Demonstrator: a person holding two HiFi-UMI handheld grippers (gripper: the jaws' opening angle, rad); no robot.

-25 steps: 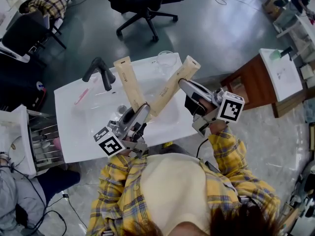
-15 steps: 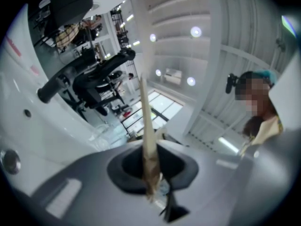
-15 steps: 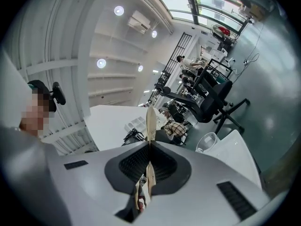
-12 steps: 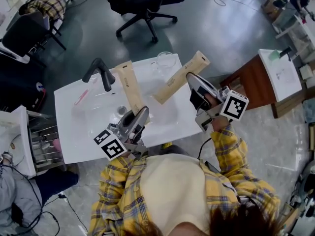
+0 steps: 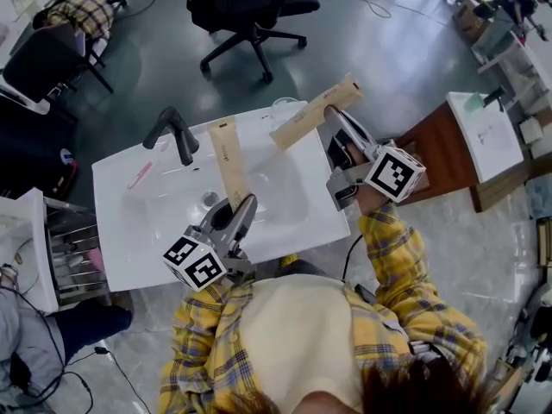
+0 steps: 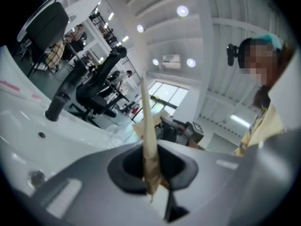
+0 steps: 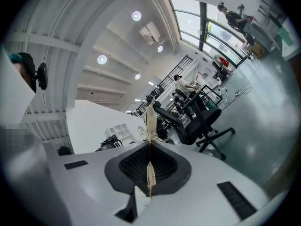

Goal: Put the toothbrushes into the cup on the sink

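Note:
Two long tan paper toothbrush packets are held over the white sink. My left gripper is at the sink's near edge; its jaws have just been closing and are shut on the lower end of one packet, which stands upright in the left gripper view. My right gripper is shut on the other packet, seen edge-on in the right gripper view, above the far right corner. The clear cup stands there, partly hidden by that packet. A pink toothbrush lies on the sink's left ledge.
A black faucet rises at the sink's back left, and a drain sits in the basin. A wooden side table stands to the right, a wire rack to the left, and an office chair beyond the sink.
The right gripper carried its packet up and away from the left one, toward the sink's far right corner. The left gripper rolled a little and its jaws narrowed onto its packet.

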